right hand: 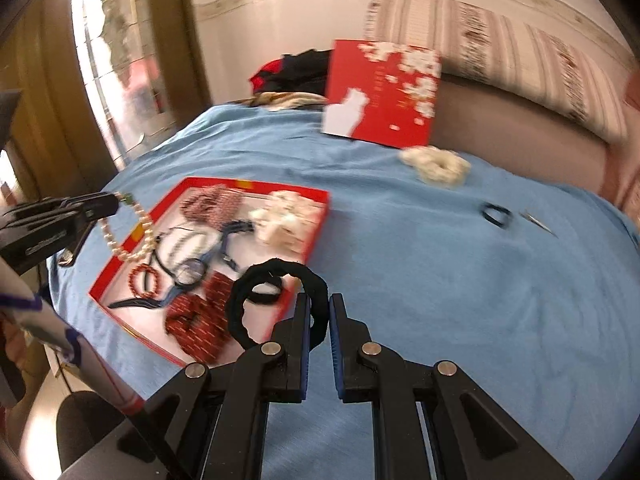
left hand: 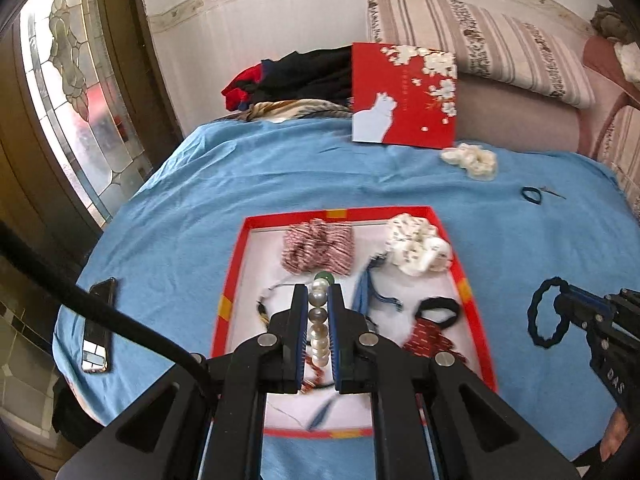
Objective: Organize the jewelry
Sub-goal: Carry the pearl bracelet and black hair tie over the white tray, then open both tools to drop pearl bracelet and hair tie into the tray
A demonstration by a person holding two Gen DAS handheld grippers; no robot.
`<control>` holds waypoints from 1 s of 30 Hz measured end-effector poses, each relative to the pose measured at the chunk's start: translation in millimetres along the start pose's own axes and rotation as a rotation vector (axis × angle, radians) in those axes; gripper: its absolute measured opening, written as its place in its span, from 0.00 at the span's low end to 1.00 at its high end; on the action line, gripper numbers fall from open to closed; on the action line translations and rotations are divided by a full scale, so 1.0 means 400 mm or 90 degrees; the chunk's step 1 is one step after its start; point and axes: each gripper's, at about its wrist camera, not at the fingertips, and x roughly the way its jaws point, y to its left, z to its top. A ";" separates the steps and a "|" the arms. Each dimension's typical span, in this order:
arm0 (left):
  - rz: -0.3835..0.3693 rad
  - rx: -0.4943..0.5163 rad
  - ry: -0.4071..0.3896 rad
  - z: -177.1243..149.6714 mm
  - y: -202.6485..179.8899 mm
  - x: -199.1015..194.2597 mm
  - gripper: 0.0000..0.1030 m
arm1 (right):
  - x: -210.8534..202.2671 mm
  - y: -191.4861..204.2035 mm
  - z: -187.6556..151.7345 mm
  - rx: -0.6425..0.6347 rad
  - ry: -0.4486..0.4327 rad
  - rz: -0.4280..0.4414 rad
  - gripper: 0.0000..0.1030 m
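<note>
Evidently sorting, the left gripper [left hand: 319, 312] pinches a pearl strand [left hand: 319, 332] above the red tray [left hand: 230, 276], while the right gripper [right hand: 320, 320] clamps a black scrunchie [right hand: 276, 292] beside it.

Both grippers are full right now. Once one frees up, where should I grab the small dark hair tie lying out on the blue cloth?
Take the small dark hair tie across its band, coming straight down. It lies flat as an open loop on the blue cloth, so one finger likely fits inside.

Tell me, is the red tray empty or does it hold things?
It holds things: scrunchies, bracelets and hair ties lie inside the red tray.
</note>
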 end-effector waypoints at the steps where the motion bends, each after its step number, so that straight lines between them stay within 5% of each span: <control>1: 0.000 -0.002 0.004 0.006 0.011 0.013 0.09 | 0.008 0.017 0.009 -0.008 -0.001 0.005 0.10; 16: -0.030 -0.060 0.107 0.082 0.146 0.297 0.09 | 0.146 0.190 0.107 -0.069 0.023 0.087 0.10; 30: 0.019 -0.076 0.149 0.079 0.220 0.440 0.09 | 0.374 0.247 0.157 -0.038 0.125 0.126 0.10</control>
